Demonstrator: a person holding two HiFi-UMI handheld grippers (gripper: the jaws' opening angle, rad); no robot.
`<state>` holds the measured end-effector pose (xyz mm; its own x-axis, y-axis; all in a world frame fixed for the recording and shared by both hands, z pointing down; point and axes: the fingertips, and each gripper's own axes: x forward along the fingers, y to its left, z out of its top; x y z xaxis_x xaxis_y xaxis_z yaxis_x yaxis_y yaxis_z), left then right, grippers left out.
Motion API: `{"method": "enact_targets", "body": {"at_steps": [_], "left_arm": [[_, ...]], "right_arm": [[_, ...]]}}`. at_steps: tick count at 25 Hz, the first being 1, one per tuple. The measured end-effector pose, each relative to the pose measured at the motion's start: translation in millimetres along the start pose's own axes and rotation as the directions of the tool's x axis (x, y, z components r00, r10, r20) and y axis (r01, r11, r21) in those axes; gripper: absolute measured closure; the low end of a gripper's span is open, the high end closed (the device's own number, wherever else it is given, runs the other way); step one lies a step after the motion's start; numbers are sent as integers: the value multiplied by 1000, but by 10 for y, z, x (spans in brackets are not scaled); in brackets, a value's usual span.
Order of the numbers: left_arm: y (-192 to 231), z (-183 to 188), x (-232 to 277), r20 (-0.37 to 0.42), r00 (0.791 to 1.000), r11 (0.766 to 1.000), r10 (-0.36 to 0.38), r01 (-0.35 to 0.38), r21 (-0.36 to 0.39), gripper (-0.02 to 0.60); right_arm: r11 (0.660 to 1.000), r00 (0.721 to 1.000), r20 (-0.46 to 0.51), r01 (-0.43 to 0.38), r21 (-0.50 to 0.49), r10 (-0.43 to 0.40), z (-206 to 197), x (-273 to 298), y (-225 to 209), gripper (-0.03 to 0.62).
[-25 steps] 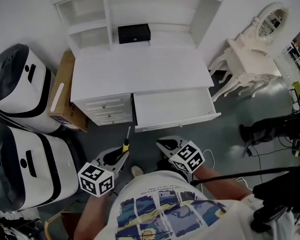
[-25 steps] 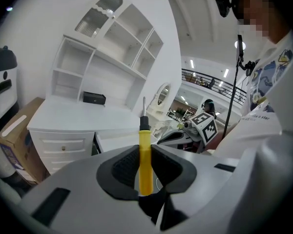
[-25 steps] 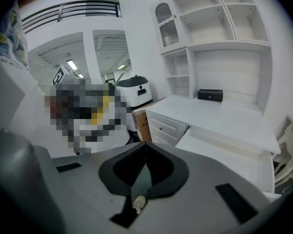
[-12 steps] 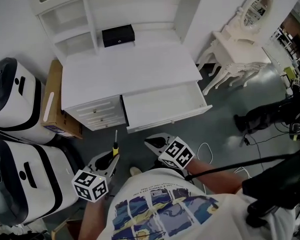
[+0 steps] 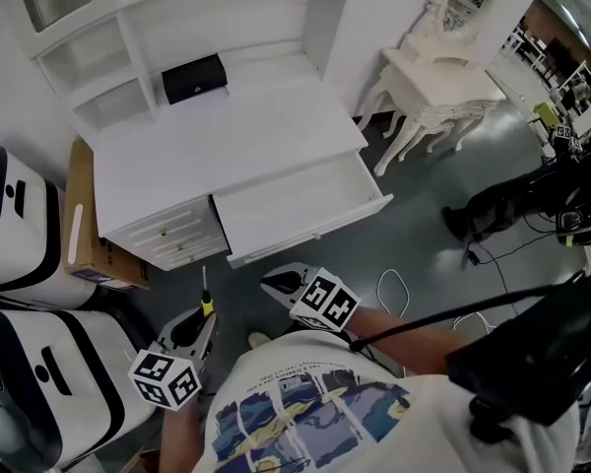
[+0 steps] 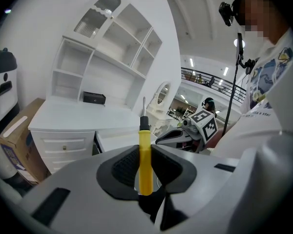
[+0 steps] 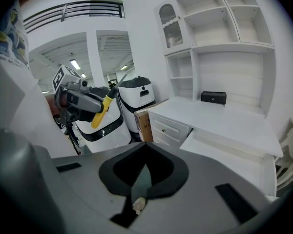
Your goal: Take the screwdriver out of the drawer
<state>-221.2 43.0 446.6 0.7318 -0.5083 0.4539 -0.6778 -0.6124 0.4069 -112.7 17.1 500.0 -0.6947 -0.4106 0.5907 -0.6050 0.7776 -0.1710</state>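
Note:
A screwdriver [image 5: 206,302] with a yellow handle [image 6: 145,160] and a thin metal shaft stands between the jaws of my left gripper [image 5: 202,321], tip pointing away toward the desk. The left gripper [image 6: 145,175] is shut on the handle. The white desk's drawer [image 5: 297,203] stands pulled out, and its inside looks bare. My right gripper [image 5: 268,284] hovers in front of the drawer, to the right of the screwdriver, with its jaws shut and nothing in them [image 7: 144,173]. In the right gripper view the left gripper [image 7: 80,100] shows at the left, holding the screwdriver [image 7: 100,112].
A black box [image 5: 194,78] sits at the back of the desk top [image 5: 217,146] under white shelves. White-and-black machines [image 5: 25,230] and a cardboard box [image 5: 77,233] stand to the left. A white dressing table [image 5: 443,72] and floor cables [image 5: 394,289] lie right.
The head view has swung, so the desk and drawer now sit further left in the picture. Both grippers keep their places before the body, the screwdriver still in the left one.

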Motion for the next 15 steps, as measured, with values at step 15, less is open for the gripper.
{"method": "enact_targets", "body": {"at_steps": [15], "left_arm": [[-50,-9,106,-22,1000,1000,-13,13,5,497]], "right_arm": [[1000,1000,5,10,10,-10,-31,-45,-77,569]]}}
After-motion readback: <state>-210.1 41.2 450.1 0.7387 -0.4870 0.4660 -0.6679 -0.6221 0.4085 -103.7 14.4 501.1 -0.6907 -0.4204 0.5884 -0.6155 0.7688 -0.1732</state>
